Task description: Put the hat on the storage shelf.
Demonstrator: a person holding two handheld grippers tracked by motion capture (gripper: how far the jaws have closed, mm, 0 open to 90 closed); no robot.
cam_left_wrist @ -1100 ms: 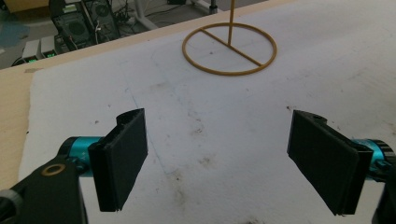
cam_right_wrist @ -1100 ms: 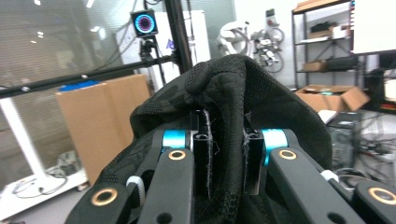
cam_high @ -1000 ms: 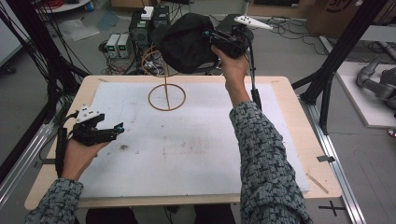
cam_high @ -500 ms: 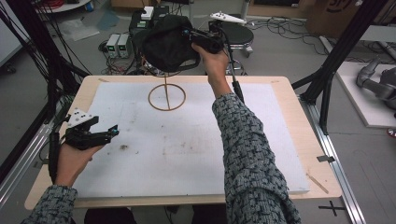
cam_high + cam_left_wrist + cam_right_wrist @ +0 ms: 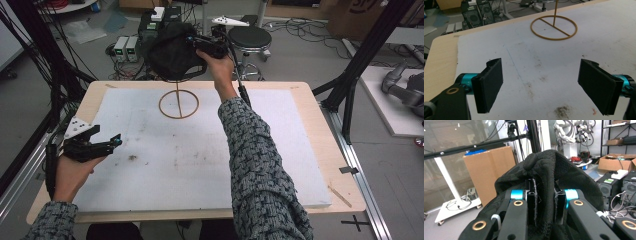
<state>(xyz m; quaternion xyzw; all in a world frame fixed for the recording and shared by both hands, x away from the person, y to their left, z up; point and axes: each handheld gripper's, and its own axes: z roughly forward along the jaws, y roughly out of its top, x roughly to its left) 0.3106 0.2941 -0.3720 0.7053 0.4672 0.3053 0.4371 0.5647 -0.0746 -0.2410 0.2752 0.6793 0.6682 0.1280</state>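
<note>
**A:** Where is the black cap?

**B:** The black cap is held in the air above the table's far edge, over the wooden ring stand. The right gripper pinches a fold of its fabric between nearly closed jaws.

**A:** Which way does it point?

**B:** I cannot tell; it hangs bunched, roughly round, with no clear long axis.

**A:** And the other hand?

**B:** The left gripper rests low near the white mat's left edge, jaws spread wide, holding nothing.

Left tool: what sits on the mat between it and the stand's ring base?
Nothing but bare, stained white mat. The left gripper view shows it between the open left tool and the wooden ring base; the high view agrees.
</note>
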